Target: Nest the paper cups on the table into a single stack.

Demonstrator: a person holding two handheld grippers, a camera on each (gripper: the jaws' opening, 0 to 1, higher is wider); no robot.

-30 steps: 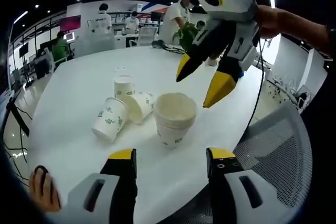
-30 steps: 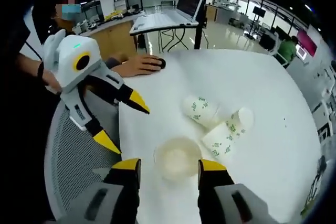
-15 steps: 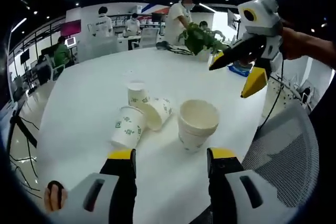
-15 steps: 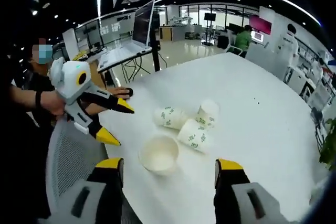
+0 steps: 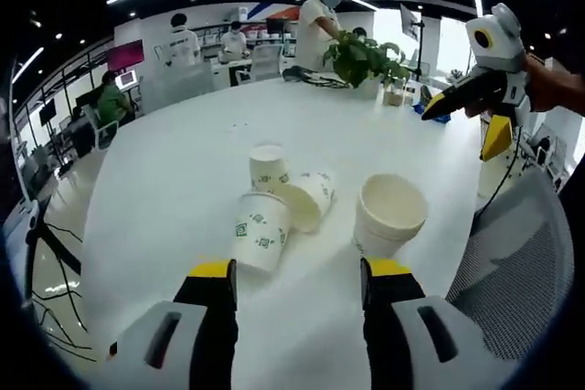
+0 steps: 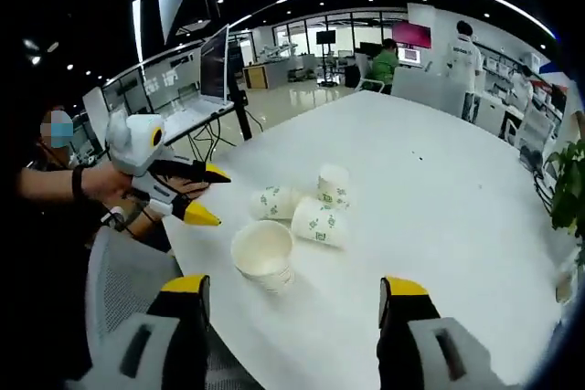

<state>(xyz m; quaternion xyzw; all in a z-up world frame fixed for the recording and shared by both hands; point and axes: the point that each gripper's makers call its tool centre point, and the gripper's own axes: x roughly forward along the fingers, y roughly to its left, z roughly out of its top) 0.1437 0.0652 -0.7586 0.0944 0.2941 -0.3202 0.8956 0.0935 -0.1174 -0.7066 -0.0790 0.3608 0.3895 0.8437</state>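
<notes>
Left hand-held gripper (image 5: pixel 297 282), yellow-tipped jaws spread apart, nothing between them, held above the near edge of the round white bench (image 5: pixel 164 171). Right hand-held gripper (image 6: pixel 292 300), jaws likewise wide apart and empty, over the same near edge; in the left gripper view it hangs off the bench's right side above a grey mesh chair back (image 5: pixel 516 262). Nearest the edge: an upright stack of plain cream paper cups (image 5: pixel 389 215), mouth up, standing alone. Just beyond it, three white paper cups with green print clustered together: one lying on its side (image 5: pixel 261 232), mouth toward the near edge; a second on its side (image 5: pixel 309 198) touching it; a third standing inverted (image 5: pixel 267 165) just behind both. Cluster near the stack, not touching. Farther across the bench, a green potted plant (image 5: pixel 364 59) at the far edge. People in white stand past the far edge.
</notes>
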